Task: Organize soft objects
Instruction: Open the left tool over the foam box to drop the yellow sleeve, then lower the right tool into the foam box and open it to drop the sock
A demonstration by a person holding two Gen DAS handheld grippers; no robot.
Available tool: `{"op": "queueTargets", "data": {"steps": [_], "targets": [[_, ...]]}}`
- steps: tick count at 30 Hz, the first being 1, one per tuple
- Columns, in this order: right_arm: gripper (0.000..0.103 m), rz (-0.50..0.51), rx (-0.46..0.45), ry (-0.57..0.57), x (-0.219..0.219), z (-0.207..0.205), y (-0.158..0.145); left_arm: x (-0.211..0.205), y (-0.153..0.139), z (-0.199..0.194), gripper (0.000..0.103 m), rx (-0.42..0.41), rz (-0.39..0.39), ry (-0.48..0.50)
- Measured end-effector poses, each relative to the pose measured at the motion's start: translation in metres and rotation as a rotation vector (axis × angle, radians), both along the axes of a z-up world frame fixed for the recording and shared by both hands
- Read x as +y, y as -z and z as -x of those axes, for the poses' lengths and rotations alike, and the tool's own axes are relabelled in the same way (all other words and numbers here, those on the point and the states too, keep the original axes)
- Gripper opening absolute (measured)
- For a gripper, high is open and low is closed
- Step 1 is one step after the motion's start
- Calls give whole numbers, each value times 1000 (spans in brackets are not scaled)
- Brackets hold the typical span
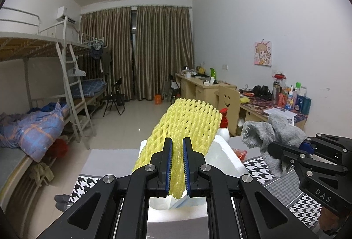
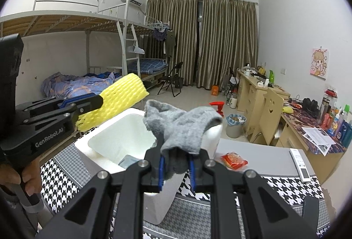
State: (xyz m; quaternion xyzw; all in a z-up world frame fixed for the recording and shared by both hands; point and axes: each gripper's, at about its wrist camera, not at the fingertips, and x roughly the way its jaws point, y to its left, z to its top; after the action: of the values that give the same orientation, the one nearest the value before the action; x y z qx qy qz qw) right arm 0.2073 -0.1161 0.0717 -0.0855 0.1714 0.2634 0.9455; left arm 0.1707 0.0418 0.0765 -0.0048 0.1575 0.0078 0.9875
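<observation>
Left claw [image 1: 177,164] pinching yellow foam net sleeve [image 1: 187,124] above white foam box [image 2: 123,140], right claw [image 2: 176,167] pinching grey soft sock [image 2: 182,126] over box's right rim, box on houndstooth-covered counter [image 2: 286,190], red snack packet [image 2: 233,160] near box

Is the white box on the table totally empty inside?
No, in the right wrist view the white foam box has a bluish flat thing lying at its bottom.

Both wrist views face the curtains [image 1: 136,52], sharing the near white foam box [image 2: 123,140].
</observation>
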Motion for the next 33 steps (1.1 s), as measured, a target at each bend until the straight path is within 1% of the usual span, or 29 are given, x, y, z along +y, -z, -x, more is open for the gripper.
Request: {"op": "queueTargets", "data": {"steps": [18,20,21,23,24,25,27,29,30,31,33], "targets": [[21,10,27,21,5,-10,8,9,19,-28,10,88,16,22],[21,11,25,19,5,-11,8,9,19,-31,12,95,21,24],[21,11,25,19,5,-11,8,10,20,-32,15,100,24,26],[21,12,27,21,5,-11,8,12,20,-34,24,106,26,26],[21,12,27,21,6,-10,7,12,20,-35,34,109,26,23],[21,13,28,22,6,-10,7,12,20,-35,41,110,27,22],[21,12,29,22,6,-10,7,12,20,-35,43,108,30,18],[21,13,28,23,5,-10,7,14,20,-34,50,105,32,10],[21,14,28,23,5,-11,6,15,19,-34,61,102,33,6],[21,14,27,22,5,-11,6,16,19,-32,67,96,37,0],[21,15,26,22,6,-11,6,20,18,-30,72,85,45,-14]]}}
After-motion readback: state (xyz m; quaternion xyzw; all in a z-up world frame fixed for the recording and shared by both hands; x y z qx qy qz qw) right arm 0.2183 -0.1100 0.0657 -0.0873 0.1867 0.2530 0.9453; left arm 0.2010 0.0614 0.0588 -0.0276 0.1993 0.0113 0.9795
